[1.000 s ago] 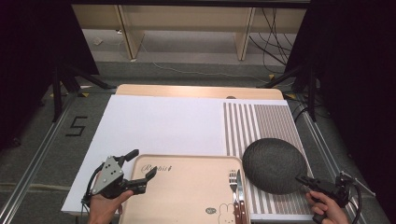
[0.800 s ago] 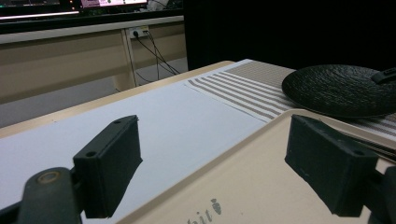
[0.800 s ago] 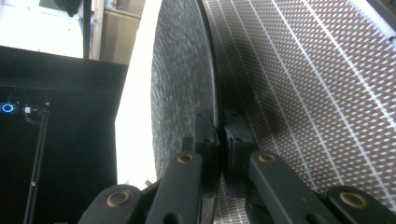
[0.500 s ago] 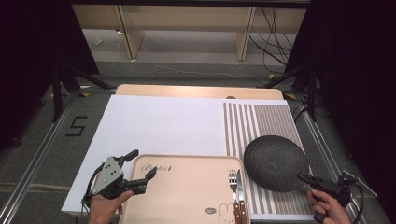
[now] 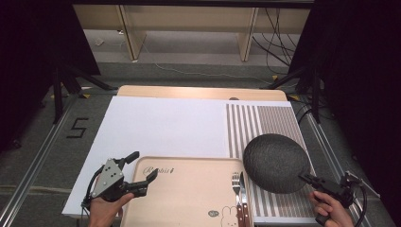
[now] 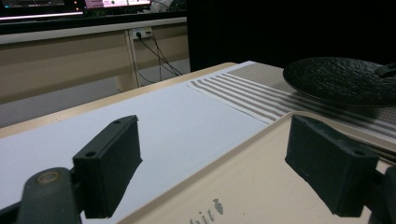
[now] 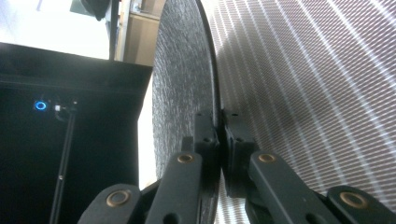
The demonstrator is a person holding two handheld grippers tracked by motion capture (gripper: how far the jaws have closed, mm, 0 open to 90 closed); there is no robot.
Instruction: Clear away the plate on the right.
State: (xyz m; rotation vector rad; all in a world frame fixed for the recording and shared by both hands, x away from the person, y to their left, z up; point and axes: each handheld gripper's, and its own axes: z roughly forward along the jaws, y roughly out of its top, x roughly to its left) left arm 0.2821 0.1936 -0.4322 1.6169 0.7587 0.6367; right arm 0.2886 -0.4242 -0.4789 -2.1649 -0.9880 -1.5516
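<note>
Right tongs pinch plate rim, tilting it off striped mat, likely for tray; left tongs spread, idle.

My left claw is matte black, with a grey three-cornered plate on top dotted with small dark screws and a thin black cable trailing from its back. Its jaws end in blocky rectangular pads with small screw holes. My right claw is black too, its linked arms pinned with brass-coloured rivets, a black cable looping behind.
</note>
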